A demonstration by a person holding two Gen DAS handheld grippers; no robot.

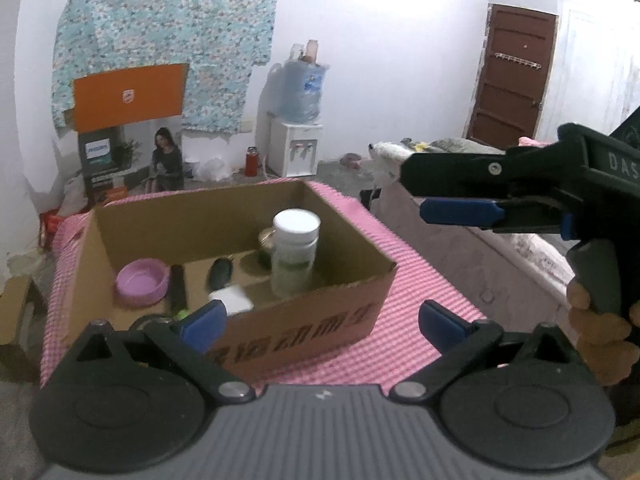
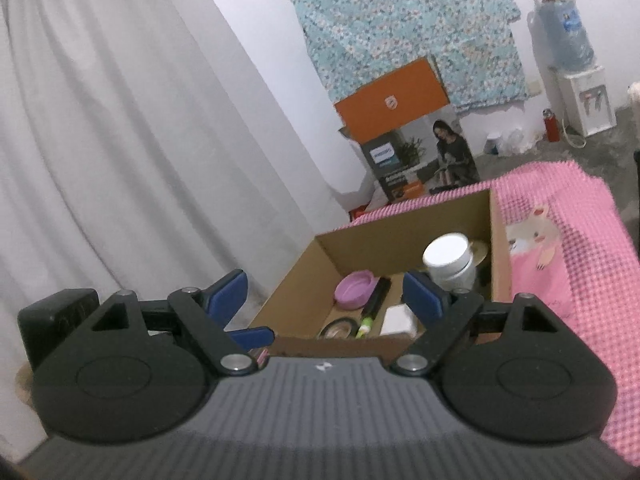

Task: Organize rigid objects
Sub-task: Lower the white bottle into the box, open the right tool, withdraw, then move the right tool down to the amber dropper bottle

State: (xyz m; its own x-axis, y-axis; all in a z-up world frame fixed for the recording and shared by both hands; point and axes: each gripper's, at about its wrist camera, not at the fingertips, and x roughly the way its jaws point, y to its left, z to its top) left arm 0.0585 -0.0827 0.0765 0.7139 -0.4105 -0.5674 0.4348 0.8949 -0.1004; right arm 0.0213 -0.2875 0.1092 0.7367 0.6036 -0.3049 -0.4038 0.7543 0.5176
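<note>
While both tools hover above the table (image 1: 416,280), nothing is gripped. Through the left wrist camera, the left gripper (image 1: 320,322) has its jaws spread and empty; just ahead and below sits the cardboard box (image 1: 304,322), holding a white-capped bottle (image 1: 295,258), a pink bowl (image 1: 142,282) and a dark pen-like stick (image 1: 178,290). To its right hangs the right gripper (image 1: 440,196), apparently parted. Through the right wrist camera, the right gripper (image 2: 324,296) is plainly open, with the box (image 2: 500,256) ahead and the bottle (image 2: 450,262) toward its right finger. My judgement: a pause between placements; next comes choosing another item and descending squarely.
</note>
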